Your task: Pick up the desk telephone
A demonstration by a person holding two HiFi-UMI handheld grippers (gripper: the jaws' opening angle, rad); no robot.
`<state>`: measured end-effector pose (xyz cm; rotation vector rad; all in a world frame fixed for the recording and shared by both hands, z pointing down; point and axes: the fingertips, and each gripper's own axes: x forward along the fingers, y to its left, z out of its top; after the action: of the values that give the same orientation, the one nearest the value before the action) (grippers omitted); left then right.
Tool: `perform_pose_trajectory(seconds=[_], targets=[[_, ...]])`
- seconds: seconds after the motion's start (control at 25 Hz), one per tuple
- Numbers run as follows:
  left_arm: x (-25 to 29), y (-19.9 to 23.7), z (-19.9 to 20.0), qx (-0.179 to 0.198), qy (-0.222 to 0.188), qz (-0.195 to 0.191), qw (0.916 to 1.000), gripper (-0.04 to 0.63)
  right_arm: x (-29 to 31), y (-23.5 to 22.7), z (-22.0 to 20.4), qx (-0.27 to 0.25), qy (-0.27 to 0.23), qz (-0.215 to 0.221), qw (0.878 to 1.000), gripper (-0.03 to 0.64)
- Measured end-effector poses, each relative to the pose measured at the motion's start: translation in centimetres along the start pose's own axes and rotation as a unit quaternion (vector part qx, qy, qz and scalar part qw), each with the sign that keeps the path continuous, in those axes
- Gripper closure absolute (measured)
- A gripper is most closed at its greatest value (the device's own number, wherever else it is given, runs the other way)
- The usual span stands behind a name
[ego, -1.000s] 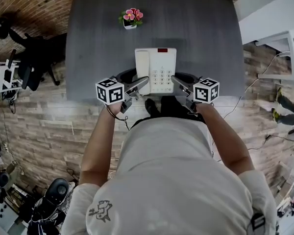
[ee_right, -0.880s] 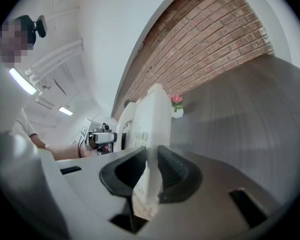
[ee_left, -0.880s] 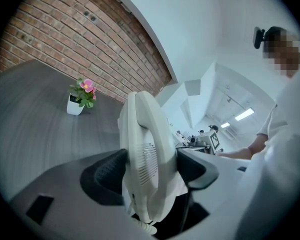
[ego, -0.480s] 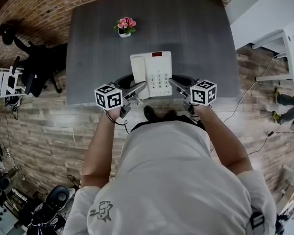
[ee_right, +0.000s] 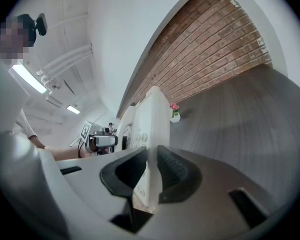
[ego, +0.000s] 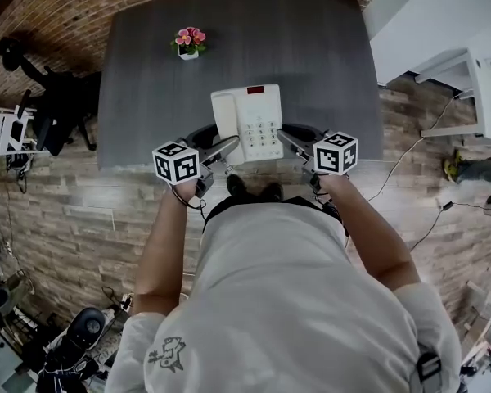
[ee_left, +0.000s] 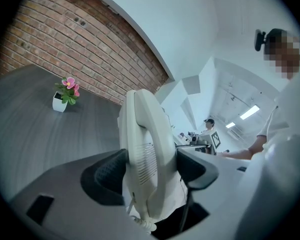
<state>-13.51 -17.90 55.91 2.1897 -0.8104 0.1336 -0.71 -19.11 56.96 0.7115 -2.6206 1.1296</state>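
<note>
The white desk telephone (ego: 247,121) hangs just over the near edge of the dark grey table (ego: 147,80), gripped from both sides. My left gripper (ego: 229,147) is shut on its handset side; in the left gripper view the handset (ee_left: 146,149) fills the gap between the pads of the left gripper (ee_left: 150,170). My right gripper (ego: 285,137) is shut on the thin right edge of the telephone (ee_right: 151,119), with the pads of the right gripper (ee_right: 151,171) pressed against it. The coiled cord (ee_left: 142,223) hangs below.
A small white pot of pink flowers (ego: 188,42) stands at the table's far left. Black office chairs (ego: 49,105) are left of the table, and a white desk (ego: 475,80) is on the right. Cables (ego: 409,162) trail over the floor.
Both grippers have moved together with the telephone between them, and it sits a little higher and farther over the table. The grip looks the same.
</note>
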Motion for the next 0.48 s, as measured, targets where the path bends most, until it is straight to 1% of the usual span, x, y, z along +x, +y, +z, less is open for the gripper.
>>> perform_pose_trajectory(seconds=[0.08,0.24,0.48], targets=[[1.1,-1.6,-0.9,0.003,-0.001,0.004,1.0000,0.262,-2.0,-0.6,-0.7,0.000,0.000,0.004,1.000,0.543],[1.5,-3.2,-1.8,0.005,-0.001,0.010,0.9999,0.262,-3.6,-0.6,-1.6,0.002,0.001,0.011,1.000,0.545],[-0.9,-4.2,-4.1,0.007,0.000,0.013,0.9999,0.264,-3.9,1.8,-4.0,-0.001,-0.001,0.009,1.000,0.545]])
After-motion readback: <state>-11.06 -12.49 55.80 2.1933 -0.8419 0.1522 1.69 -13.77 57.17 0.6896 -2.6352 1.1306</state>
